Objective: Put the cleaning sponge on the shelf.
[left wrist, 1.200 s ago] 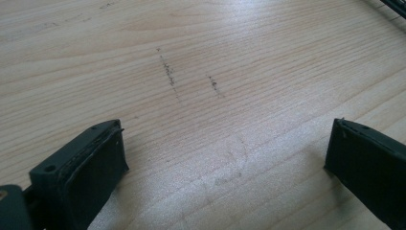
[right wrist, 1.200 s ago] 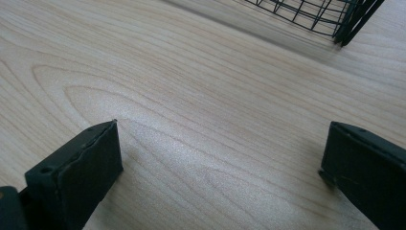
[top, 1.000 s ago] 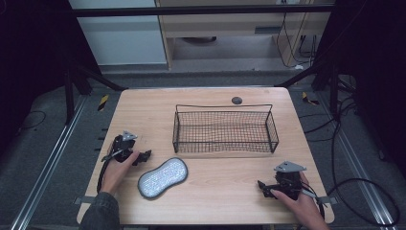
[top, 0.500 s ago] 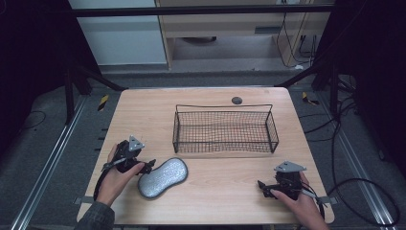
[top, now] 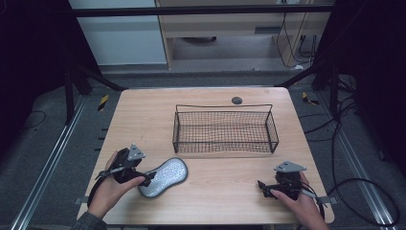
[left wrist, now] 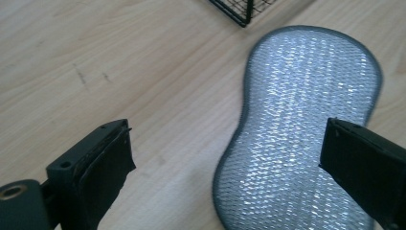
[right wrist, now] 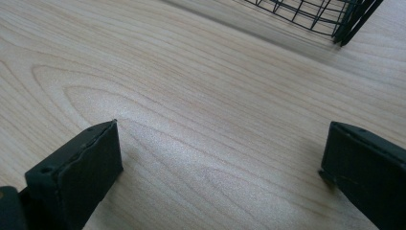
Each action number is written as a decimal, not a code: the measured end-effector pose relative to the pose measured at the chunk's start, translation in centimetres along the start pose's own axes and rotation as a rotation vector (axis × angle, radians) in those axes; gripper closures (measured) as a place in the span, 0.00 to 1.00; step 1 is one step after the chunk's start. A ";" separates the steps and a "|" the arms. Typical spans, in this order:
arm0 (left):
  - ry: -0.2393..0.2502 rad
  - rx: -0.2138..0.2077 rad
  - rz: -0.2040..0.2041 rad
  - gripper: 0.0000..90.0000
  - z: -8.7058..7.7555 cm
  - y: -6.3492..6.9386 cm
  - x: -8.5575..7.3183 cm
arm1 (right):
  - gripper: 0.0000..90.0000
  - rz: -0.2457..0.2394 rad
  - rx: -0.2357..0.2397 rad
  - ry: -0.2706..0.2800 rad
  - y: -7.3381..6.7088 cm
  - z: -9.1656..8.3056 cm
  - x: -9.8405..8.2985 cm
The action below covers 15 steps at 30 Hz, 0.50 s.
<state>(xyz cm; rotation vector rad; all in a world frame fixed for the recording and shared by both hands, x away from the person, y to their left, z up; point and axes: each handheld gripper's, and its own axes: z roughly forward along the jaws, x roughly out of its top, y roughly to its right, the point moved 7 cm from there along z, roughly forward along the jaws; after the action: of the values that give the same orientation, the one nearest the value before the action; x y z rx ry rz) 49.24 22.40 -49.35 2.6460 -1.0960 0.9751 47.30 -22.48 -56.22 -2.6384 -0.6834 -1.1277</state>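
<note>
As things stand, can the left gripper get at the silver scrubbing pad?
Probably yes. The left gripper is open right at the near end of the silver scrubbing pad, which lies flat on the table partly between the jaws, with nothing in the way.

- We note a black wire basket (top: 224, 128), upright, at the centre of the high view on the pale wooden table (top: 143, 112).
- We see a small dark round disc (top: 236, 100) just above the basket, near the table's upper edge.
- Cables (top: 356, 143) trail on the floor at right.
</note>
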 end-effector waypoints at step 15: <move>-0.090 -0.075 0.121 0.04 1.5 2.9 0.6 | 0.00 0.000 0.000 0.000 0.0 0.0 0.0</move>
<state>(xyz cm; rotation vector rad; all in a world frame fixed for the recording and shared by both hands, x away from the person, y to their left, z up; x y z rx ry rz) 48.45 19.44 -50.56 2.6130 -1.2992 0.8241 47.30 -22.47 -56.22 -2.6383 -0.6829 -1.1277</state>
